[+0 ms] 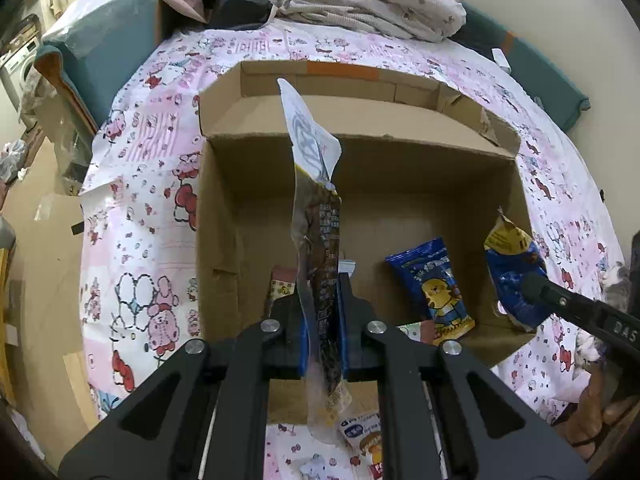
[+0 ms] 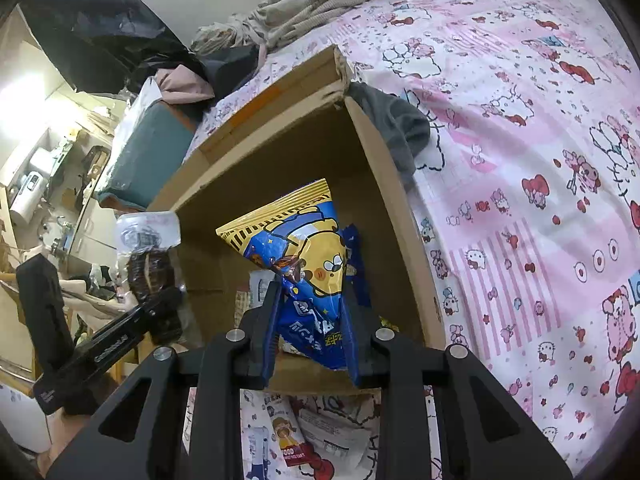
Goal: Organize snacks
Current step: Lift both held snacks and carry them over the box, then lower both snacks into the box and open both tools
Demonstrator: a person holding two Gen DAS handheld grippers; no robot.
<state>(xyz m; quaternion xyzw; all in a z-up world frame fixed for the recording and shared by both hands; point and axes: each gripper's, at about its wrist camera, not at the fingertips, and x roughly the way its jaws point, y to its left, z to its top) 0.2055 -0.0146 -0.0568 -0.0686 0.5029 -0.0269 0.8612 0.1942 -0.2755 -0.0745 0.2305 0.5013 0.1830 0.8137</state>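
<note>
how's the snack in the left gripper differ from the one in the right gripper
The clear-and-white packet with dark contents in the left gripper is long, narrow and seen edge-on; the blue-and-yellow cartoon bear packet in the right gripper is broad and opaque. Both are clamped above the open cardboard box.

We see the cardboard box (image 1: 224,200) on the bedsheet (image 1: 136,184), with heaped bedding (image 1: 360,0) beyond its far wall. In the box, one snack packet (image 1: 436,288) lies near its right side. More packets (image 2: 288,436) lie on the sheet just before the box's near wall.
</note>
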